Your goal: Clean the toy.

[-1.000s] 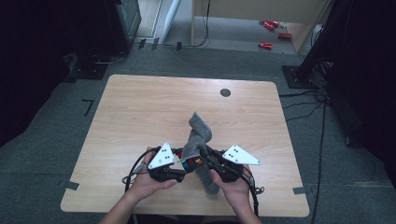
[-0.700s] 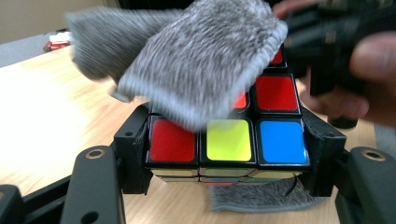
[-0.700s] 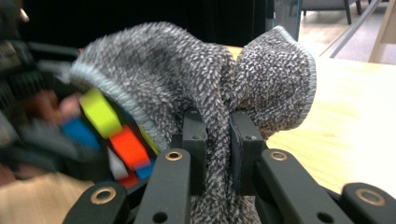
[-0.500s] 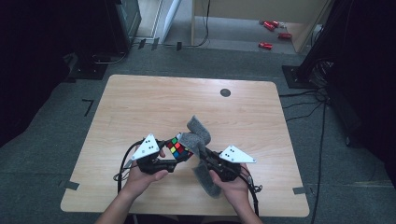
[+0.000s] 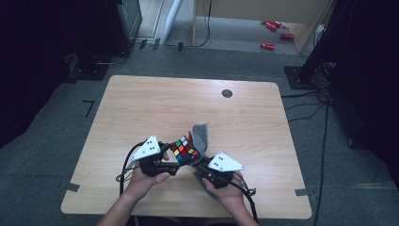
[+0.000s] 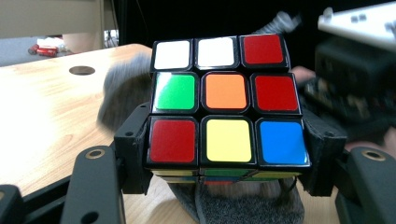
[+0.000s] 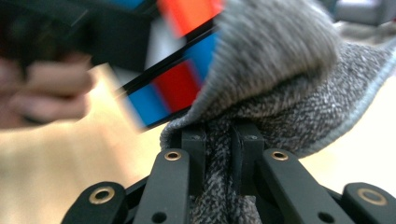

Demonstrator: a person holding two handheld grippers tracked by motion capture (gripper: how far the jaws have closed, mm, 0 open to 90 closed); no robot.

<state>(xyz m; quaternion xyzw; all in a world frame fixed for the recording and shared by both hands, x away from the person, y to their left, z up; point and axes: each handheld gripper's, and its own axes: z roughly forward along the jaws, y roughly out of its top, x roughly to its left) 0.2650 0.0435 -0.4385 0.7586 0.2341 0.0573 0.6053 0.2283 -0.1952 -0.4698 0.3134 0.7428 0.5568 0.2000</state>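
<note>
Left hand-held gripper clamps the puzzle cube between its jaws — right hand-held gripper pinches the grey sock.

Grey carpet floor — dark equipment racks flank a wooden table.

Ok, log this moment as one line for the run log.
left gripper: shut on cube | right gripper: shut on grey sock | cube at sock opening

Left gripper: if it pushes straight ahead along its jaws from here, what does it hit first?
The left gripper is already shut on the Rubik's cube, so the cube leads. Straight ahead, it would likely meet the grey sock held by the right gripper, then that gripper's body; depth is unclear.
</note>
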